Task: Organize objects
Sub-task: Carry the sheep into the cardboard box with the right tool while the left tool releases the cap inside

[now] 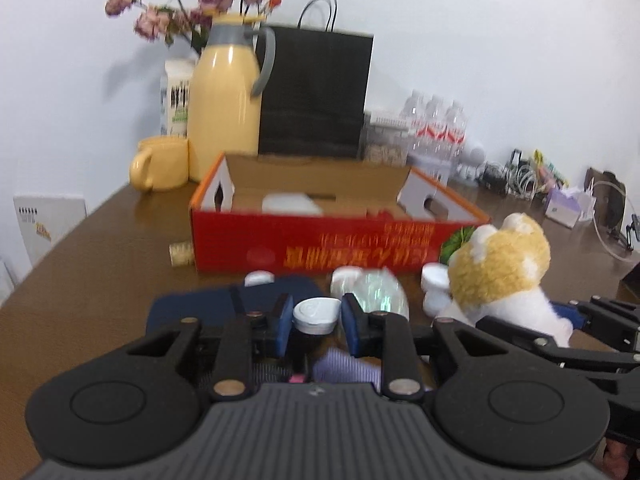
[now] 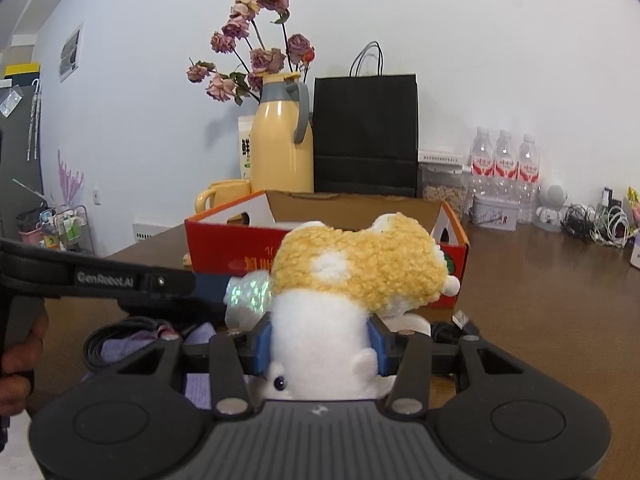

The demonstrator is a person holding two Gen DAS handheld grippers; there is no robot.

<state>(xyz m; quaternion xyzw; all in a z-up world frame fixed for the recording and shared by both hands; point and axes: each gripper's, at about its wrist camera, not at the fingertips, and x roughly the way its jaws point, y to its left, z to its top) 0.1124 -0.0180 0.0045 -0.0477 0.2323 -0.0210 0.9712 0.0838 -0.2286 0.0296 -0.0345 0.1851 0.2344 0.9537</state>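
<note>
In the left wrist view my left gripper (image 1: 316, 316) is shut on a small white capped jar (image 1: 316, 314), held just above the brown table. Beyond it stands an open red cardboard box (image 1: 320, 244) with a white item inside. My right gripper (image 2: 322, 340) is shut on the white body of a yellow-and-white plush toy (image 2: 352, 268); the same plush toy (image 1: 500, 268) shows at the right of the left wrist view. More white jars (image 1: 434, 280), a shiny clear packet (image 1: 376, 286) and a dark blue cloth (image 1: 224, 300) lie in front of the box.
A yellow thermos jug (image 1: 224, 104), yellow mug (image 1: 160, 164), black paper bag (image 1: 316, 92), milk carton and dried flowers stand behind the box. Water bottles (image 2: 504, 168), a snack container and tangled cables line the back right. A cork (image 1: 181, 253) lies left of the box. Purple cloth lies under my grippers.
</note>
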